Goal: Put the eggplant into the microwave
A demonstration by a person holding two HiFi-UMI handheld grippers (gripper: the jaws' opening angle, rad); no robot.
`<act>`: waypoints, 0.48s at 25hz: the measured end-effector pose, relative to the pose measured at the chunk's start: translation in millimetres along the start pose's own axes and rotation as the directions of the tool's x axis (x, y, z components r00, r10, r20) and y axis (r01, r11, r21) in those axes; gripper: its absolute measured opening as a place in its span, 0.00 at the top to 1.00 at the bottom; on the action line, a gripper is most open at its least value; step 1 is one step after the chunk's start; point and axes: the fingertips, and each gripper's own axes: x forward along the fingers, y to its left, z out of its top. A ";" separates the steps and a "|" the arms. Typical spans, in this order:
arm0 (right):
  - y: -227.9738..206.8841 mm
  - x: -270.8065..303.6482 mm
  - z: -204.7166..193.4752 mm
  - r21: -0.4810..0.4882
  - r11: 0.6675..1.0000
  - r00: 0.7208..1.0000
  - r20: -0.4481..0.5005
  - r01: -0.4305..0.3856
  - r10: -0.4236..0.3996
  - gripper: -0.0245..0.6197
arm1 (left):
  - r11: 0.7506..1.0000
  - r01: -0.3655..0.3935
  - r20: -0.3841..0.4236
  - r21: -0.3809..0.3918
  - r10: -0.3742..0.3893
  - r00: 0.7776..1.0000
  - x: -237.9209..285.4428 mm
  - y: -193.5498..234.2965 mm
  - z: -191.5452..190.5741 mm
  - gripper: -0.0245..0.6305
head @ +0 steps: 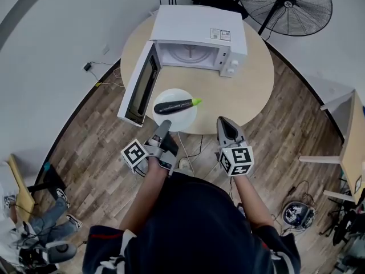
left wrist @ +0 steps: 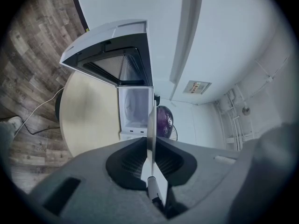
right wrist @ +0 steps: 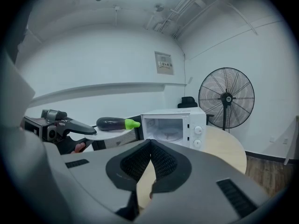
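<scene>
left gripper [head: 163, 125]: jaws clamped on rim of white plate [head: 186, 119] | eggplant [head: 174, 105]: lying on plate, near front of microwave [head: 197, 36] | microwave: on round table [head: 251, 87], door [head: 140, 84] open | right gripper [head: 227, 124]: jaws closed together, nothing between them

round beige table [head: 254, 87] on wood-plank floor [head: 97, 147]; white walls [right wrist: 107, 59]; black pedestal fan [head: 293, 5]; possibly desk [head: 353, 141] at right.

Microwave [head: 197, 33]: one. Eggplant [head: 175, 104]: one. White plate [head: 178, 121]: one. Round table [head: 248, 90]: one. Standing fan [head: 293, 4]: one. Grippers: two, the left gripper [head: 163, 127] and the right gripper [head: 227, 124], each with one marker cube, two cubes in all.
</scene>
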 end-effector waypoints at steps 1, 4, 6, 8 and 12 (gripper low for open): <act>-2.5 6.7 0.5 0.001 1.000 1.000 0.000 0.003 -0.003 0.95 | 1.000 0.003 0.001 -0.009 -0.003 1.000 5.1 -0.3 4.5 0.90; -7.2 23.6 2.8 0.003 1.000 1.000 -0.005 0.015 -0.015 0.95 | 0.998 0.021 0.007 -0.054 -0.021 1.000 17.0 -3.8 18.1 0.90; -7.8 32.4 7.3 0.004 1.000 1.000 -0.002 0.023 -0.023 0.95 | 0.998 0.025 0.003 -0.052 -0.025 1.000 24.2 -7.4 26.6 0.90; -8.6 39.4 11.6 0.004 1.000 1.000 0.003 0.028 -0.028 0.95 | 0.999 0.024 -0.007 -0.039 -0.024 1.000 32.2 -9.7 32.3 0.90; -15.2 47.3 14.1 -0.002 0.999 0.999 -0.005 0.036 -0.036 0.95 | 0.999 0.013 -0.026 -0.043 -0.014 1.000 45.3 -7.1 31.6 0.90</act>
